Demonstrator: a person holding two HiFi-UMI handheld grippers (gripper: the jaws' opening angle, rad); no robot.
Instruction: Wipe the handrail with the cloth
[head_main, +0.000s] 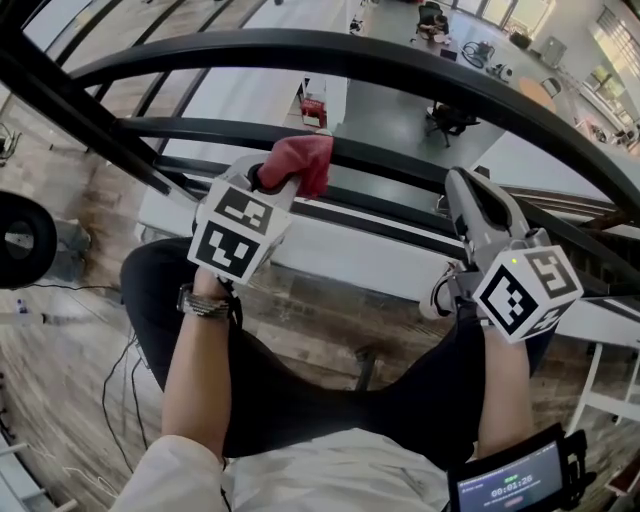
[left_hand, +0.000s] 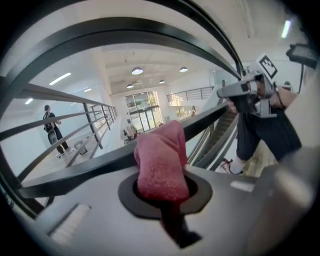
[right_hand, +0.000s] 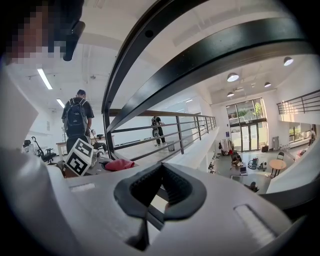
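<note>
Red cloth (head_main: 300, 160) was clamped in your left gripper (head_main: 272, 178), laid against the black handrail (head_main: 400, 160) mid-frame to wipe it; your right gripper (head_main: 462, 185) idled at right, jaws together, empty.

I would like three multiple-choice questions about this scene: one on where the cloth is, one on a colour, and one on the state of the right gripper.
1. Where is the cloth?
A. On the floor.
B. In the left gripper.
C. Hung over a chair.

2. What colour is the handrail?
A. Black.
B. White.
C. Yellow.

3. What does the right gripper hold?
A. A bottle.
B. The cloth.
C. Nothing.

Answers:
1 B: the left gripper view shows the pinkish-red cloth clamped in that gripper's jaws.
2 A: every bar of the handrail is black in all three views.
3 C: the right gripper view shows only bare ribbed pads, with nothing between them.
</note>
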